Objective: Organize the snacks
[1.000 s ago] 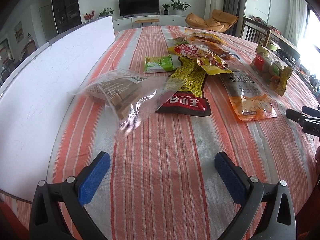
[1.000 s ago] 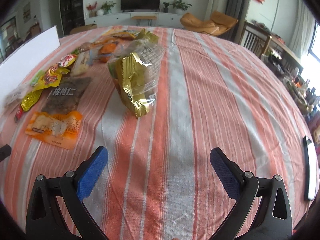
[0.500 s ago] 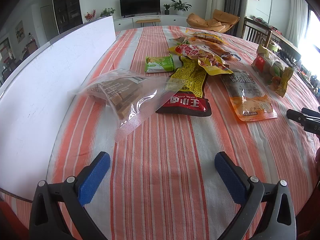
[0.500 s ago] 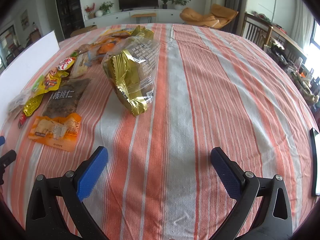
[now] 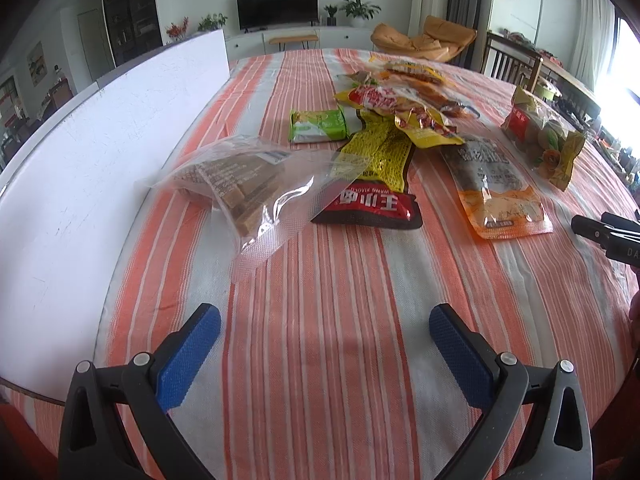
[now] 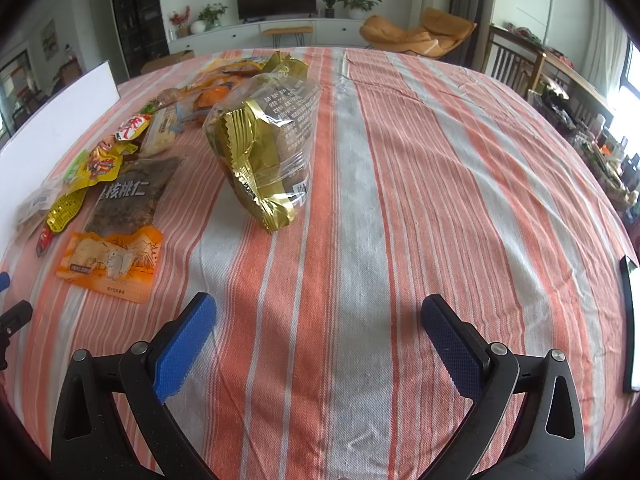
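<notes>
Snack packs lie on a striped tablecloth. In the left wrist view a clear bag of brown bars lies ahead left, with a red-and-yellow pack, a green pack, an orange walnut pouch and a gold-edged bag. My left gripper is open and empty above the cloth. In the right wrist view the gold-edged clear bag stands ahead, the orange pouch to its left. My right gripper is open and empty.
A white board stands along the table's left edge. A heap of more packs lies farther back. A dark flat object lies at the right table edge. Chairs stand beyond the table.
The right gripper has drifted slightly, so the gold-edged bag and orange pouch shifted a little in its view. The left gripper has barely moved. Both stay open.
</notes>
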`<act>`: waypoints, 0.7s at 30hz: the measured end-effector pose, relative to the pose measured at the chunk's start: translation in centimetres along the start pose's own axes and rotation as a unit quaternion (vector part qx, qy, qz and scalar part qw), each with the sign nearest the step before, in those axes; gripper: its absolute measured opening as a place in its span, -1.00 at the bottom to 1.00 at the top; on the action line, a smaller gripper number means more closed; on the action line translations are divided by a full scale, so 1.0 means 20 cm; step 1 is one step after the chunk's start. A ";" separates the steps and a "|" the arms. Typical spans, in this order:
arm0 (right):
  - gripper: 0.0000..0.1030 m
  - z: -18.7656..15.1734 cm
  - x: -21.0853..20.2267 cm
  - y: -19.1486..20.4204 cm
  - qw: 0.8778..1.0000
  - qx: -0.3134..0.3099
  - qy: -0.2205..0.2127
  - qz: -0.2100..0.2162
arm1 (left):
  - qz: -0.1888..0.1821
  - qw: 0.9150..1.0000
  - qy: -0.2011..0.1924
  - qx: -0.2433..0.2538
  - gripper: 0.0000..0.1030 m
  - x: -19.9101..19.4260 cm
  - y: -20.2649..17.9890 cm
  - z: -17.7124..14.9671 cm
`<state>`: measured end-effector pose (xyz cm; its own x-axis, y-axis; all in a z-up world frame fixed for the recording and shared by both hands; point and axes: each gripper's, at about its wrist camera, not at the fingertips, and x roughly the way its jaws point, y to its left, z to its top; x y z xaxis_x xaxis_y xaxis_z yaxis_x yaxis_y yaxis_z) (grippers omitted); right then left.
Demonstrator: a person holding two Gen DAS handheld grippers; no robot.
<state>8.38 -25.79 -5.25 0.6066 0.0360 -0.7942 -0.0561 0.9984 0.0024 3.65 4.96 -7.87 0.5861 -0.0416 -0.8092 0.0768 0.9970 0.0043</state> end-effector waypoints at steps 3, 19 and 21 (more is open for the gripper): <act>0.99 0.00 0.00 0.00 1.000 0.000 0.000 0.001 | -0.012 0.999 0.020 -0.024 1.00 -0.03 0.05 0.01; 0.99 0.01 0.00 0.02 1.000 -0.005 0.001 0.006 | -0.108 0.980 0.056 -0.159 1.00 0.36 0.32 0.60; 0.99 0.01 0.00 0.02 1.000 -0.005 0.001 0.007 | -0.112 0.984 0.066 -0.119 1.00 0.43 0.28 0.69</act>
<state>8.45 -25.29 -5.17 0.6047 0.0489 -0.7950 -0.0720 0.9974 0.0066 20.28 9.36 -6.67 0.4645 -0.2695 -0.8436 -0.0088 0.9511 -0.3087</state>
